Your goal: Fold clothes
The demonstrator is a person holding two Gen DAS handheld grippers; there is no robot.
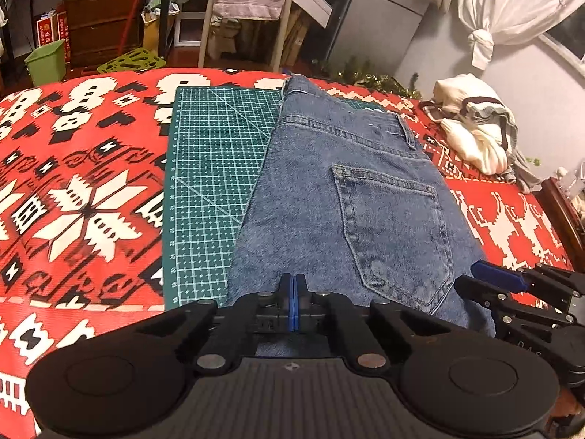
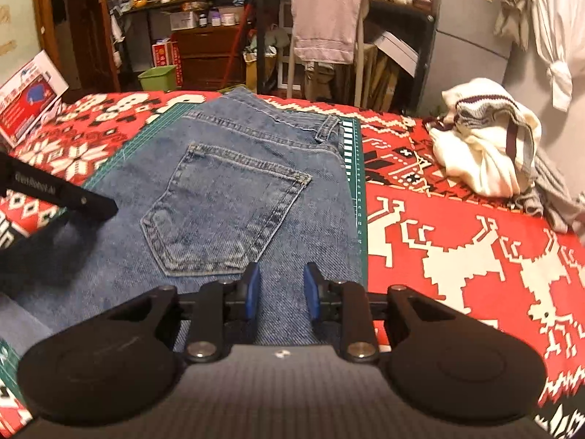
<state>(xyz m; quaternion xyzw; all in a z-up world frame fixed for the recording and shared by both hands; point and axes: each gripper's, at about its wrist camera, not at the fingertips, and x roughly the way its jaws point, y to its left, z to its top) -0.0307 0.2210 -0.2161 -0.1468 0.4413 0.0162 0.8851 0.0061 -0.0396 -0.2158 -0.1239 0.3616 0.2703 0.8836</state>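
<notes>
Over jeans [image 2: 234, 197]: R hand-held gripper [image 2: 281, 291], pads apart.

Little could be read. In the right wrist view, the black arm of the left gripper [image 2: 55, 194] carried pale lettering along its side, too blurred to spell out with confidence. In the left wrist view, the body of the right gripper [image 1: 526, 344] bore faint raised letters, seemingly "D A S". The red boxes [image 1: 51, 29] on the floor beyond the bed's far edge carried print too small to read.
</notes>
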